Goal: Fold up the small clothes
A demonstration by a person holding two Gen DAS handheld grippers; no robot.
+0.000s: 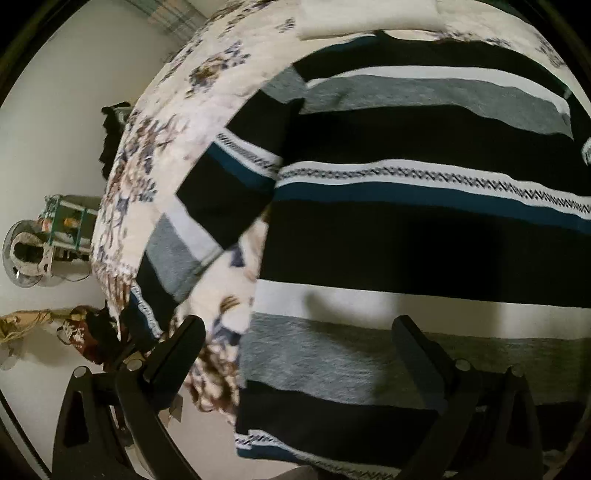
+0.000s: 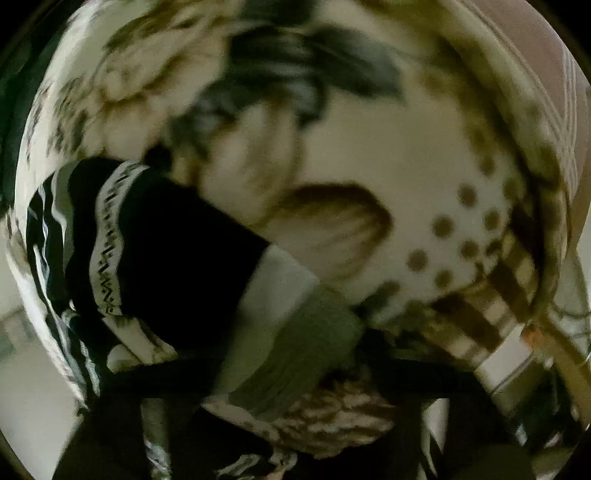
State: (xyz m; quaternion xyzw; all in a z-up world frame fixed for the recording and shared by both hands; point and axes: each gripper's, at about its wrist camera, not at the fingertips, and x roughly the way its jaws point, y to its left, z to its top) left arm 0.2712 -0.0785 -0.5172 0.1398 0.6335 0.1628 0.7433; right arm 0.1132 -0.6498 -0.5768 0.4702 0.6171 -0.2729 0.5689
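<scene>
— Position of the garment?
— The sweater (image 1: pixel 424 229) lies spread on the bedcover (image 1: pixel 173 122), filling the centre and right of the left wrist view. Its sleeve (image 1: pixel 207 206) extends left of the body, over the bedcover.

— Left gripper?
— The left gripper (image 1: pixel 295 343) sits at the near edge, one finger over the bedcover left of the sweater's edge, the other over the sweater.

— Surroundings?
— A folded cloth (image 1: pixel 369 18) lies beyond the sweater, far side. A fan (image 1: pixel 26 254) stands left, off the bed.

— Right view?
— Blurred; a sleeve (image 2: pixel 177 251) lies left on the bedcover (image 2: pixel 424 177).

Home bedroom, floral bedspread (image 1: pixel 155 147), standing fan (image 1: pixel 26 258), curtain (image 1: pixel 173 18)
</scene>
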